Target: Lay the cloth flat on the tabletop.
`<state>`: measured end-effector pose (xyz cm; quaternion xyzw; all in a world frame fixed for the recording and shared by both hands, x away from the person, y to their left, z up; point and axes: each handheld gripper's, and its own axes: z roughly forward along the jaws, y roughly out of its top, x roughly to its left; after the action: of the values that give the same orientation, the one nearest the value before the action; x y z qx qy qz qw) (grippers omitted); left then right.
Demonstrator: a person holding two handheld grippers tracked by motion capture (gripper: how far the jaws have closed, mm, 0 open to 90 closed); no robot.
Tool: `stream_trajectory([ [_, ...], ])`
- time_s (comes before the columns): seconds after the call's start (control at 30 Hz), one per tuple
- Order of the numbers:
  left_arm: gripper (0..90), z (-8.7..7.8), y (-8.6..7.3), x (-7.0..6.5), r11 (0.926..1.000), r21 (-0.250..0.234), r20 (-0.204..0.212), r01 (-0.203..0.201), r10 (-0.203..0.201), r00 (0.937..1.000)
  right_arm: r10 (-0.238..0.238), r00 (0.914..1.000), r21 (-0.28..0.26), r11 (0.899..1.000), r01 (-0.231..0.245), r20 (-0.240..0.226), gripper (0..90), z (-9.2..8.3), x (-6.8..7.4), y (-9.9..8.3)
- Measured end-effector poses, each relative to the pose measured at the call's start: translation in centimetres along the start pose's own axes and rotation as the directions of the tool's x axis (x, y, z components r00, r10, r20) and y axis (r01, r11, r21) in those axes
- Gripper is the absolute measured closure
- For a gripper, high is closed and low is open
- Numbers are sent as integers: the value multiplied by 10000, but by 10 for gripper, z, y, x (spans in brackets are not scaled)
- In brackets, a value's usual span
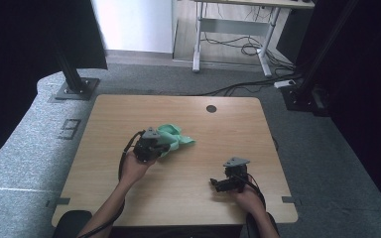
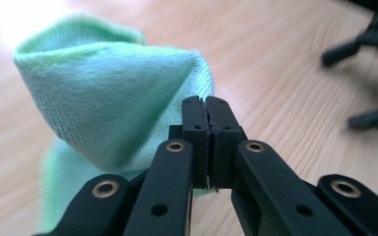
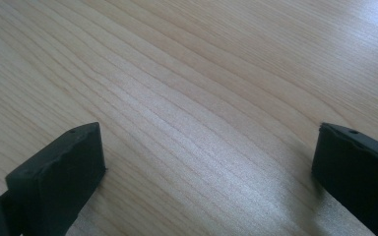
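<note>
Bare table (image 1: pixel 188 173) lies between cloth (image 1: pixel 176 136) and right gripper (image 1: pixel 218 184).

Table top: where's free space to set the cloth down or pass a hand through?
Most of the wooden table is bare: the far strip around the round cable hole, the right side beyond the right gripper, and the near-left corner. Crowded only at centre-left, where the left gripper pinches the green cloth.

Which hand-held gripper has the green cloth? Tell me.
The left hand-held gripper: its jaws are pinched shut on the green microfibre cloth. The right hand-held gripper stands open over bare wooden table.
</note>
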<state>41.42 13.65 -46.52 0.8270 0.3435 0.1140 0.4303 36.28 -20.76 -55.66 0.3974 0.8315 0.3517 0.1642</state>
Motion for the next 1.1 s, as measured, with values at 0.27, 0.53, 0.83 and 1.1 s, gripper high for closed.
stream_trajectory([
  [0.27,877,-23,15,26,9963,-693,-529,507,-544,9971,-19,10000,-3,10000,19,-1,0,0,0,0],
  [0.53,874,4,-16,61,9914,247,-1371,1288,-1242,9827,-16,10000,2,10000,16,-18,0,0,0,0],
  [0.83,576,15,-38,68,9914,372,-1665,1256,-1177,9790,-273,9991,299,9992,283,-337,50,-2,-1,4],
  [1.1,443,9,-36,63,9958,490,-1835,775,-673,9807,-389,9935,60,9992,397,-1074,208,4,10,28],
])
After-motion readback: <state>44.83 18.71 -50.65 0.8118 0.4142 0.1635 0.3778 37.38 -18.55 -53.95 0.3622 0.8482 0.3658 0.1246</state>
